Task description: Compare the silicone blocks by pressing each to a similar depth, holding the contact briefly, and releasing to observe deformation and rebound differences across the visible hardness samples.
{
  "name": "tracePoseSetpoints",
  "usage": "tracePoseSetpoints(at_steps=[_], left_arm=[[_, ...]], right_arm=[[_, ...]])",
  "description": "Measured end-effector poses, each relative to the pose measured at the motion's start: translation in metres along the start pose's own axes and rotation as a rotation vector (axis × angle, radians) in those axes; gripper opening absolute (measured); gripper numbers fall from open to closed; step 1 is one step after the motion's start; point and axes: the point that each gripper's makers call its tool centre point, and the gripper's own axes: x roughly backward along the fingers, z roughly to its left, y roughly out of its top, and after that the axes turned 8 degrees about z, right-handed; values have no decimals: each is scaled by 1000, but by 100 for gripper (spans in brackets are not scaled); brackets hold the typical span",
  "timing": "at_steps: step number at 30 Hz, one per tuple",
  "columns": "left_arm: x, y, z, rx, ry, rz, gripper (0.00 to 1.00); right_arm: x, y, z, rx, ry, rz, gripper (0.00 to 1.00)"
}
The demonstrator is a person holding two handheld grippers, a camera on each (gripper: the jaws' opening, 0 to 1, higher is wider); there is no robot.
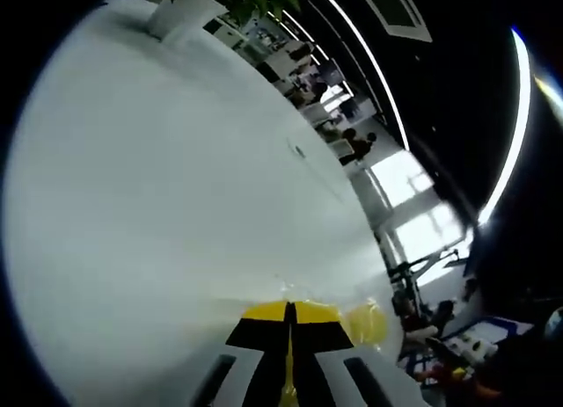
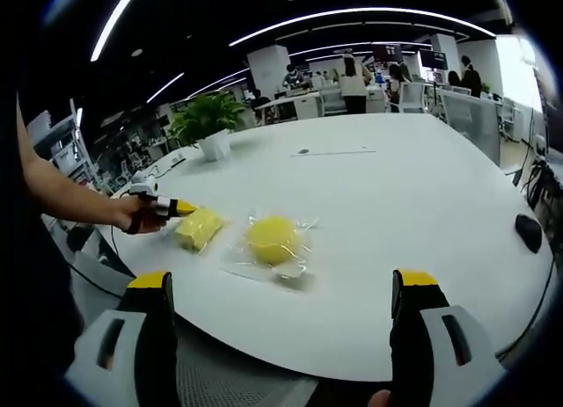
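Yellow-tipped left gripper (image 2: 180, 209), jaws together, presses block (image 2: 199, 228) near table (image 2: 422, 205) edge; right gripper (image 2: 286, 288) jaws apart.

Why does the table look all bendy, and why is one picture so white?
Both cameras use fisheye lenses, so the table edge curves in the right gripper view. In the left gripper view the tabletop sits close and bright, washed pale, with window glare and slight blur.

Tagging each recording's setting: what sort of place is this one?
Most likely an open-plan office: a large white table, rows of desks with people behind it, strip ceiling lights and a potted plant.
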Motion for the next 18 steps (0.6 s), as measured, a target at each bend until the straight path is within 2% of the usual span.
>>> tracePoseSetpoints(at_steps=[2, 4, 6, 8, 12, 18], left_arm=[[2, 4, -5, -6, 3, -18, 0], [6, 9, -16, -19, -30, -43, 0], [8, 18, -24, 7, -64, -92, 0], [12, 21, -32, -38, -64, -104, 0], [14, 19, -44, -81, -74, -91, 0], [21, 23, -57, -90, -95, -115, 0]], right_arm=[[0, 1, 0, 2, 2, -3, 97], [0, 2, 1, 0, 4, -8, 97], [-1, 3, 2, 3, 7, -11, 97], [-1, 3, 3, 3, 11, -12, 97], [-1, 4, 4, 5, 18, -15, 97], [-1, 9, 4, 5, 26, -30, 97]])
